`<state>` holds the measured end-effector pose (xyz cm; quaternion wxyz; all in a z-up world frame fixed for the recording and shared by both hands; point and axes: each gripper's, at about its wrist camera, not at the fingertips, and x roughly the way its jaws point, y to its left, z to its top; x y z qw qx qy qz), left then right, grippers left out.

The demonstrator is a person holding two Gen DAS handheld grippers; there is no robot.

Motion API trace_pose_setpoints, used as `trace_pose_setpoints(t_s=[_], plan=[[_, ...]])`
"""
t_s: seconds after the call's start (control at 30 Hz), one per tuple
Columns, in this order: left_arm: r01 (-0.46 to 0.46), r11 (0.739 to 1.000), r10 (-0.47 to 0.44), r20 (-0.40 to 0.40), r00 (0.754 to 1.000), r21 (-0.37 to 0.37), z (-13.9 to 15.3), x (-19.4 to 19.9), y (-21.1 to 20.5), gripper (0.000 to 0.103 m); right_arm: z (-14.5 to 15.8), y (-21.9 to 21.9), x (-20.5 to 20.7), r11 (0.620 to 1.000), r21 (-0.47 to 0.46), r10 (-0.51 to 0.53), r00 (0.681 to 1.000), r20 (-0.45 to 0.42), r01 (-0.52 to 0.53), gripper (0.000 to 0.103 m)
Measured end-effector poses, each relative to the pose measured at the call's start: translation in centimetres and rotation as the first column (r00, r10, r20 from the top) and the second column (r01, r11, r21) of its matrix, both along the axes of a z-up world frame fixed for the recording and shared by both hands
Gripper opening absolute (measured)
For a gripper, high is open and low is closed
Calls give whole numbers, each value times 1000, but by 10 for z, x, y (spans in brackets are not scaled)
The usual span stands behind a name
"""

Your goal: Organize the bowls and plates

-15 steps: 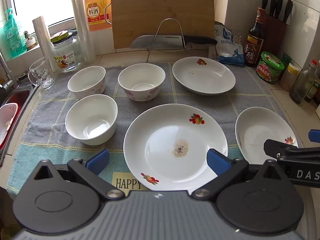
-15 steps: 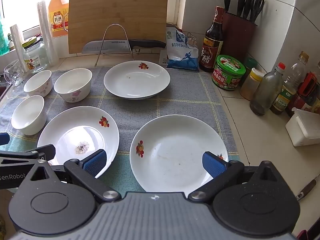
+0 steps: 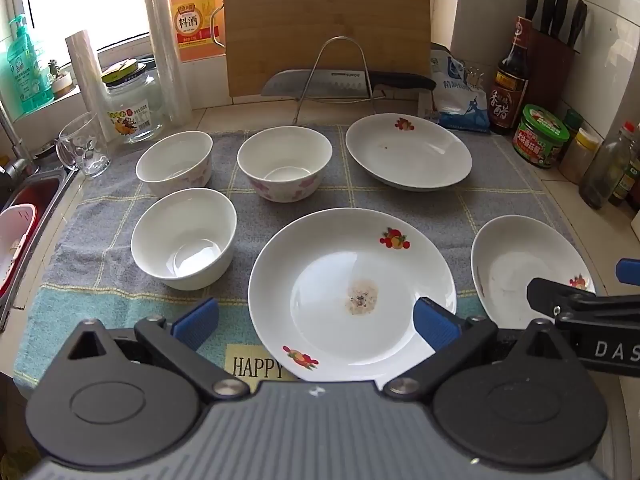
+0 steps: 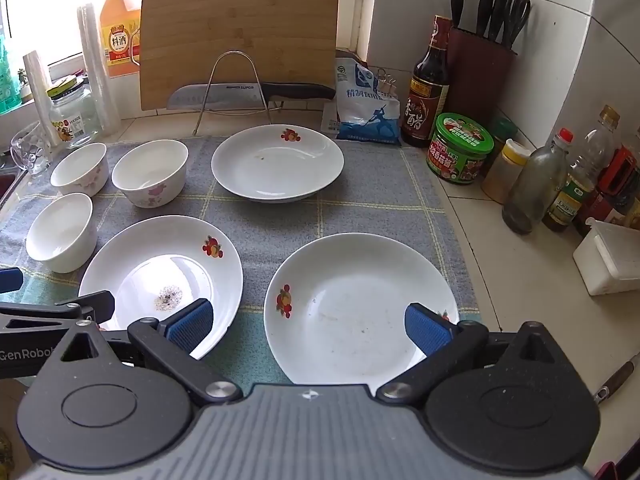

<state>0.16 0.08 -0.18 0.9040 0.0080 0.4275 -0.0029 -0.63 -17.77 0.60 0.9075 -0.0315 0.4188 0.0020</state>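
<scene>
Plates [image 3: 352,280] and bowls [image 3: 184,236] lie unstacked on the towel [image 3: 100,240], both grippers [image 3: 316,320] [image 4: 308,324] spread empty above, so stacking likely starts with gripping a rim.

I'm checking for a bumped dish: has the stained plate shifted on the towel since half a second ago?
No. The stained plate lies where it did, its near rim beside the towel's HAPPY label, as before.

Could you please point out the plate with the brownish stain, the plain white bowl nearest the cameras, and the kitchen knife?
Stained plate [image 3: 352,280], left wrist view, on its bare white well.
Plain white bowl [image 3: 184,236], left wrist view, on its inner wall.
Kitchen knife [image 4: 224,94], right wrist view, on its blade.
</scene>
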Motion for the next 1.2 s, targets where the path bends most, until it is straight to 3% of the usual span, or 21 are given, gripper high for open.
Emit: trace_pose_setpoints(t_s=[1.2], plan=[[-9,1000,9,3,1000,-2,7,-3,0,102,2,-1,-4,1000,-1,15,1000,19,-15,103]])
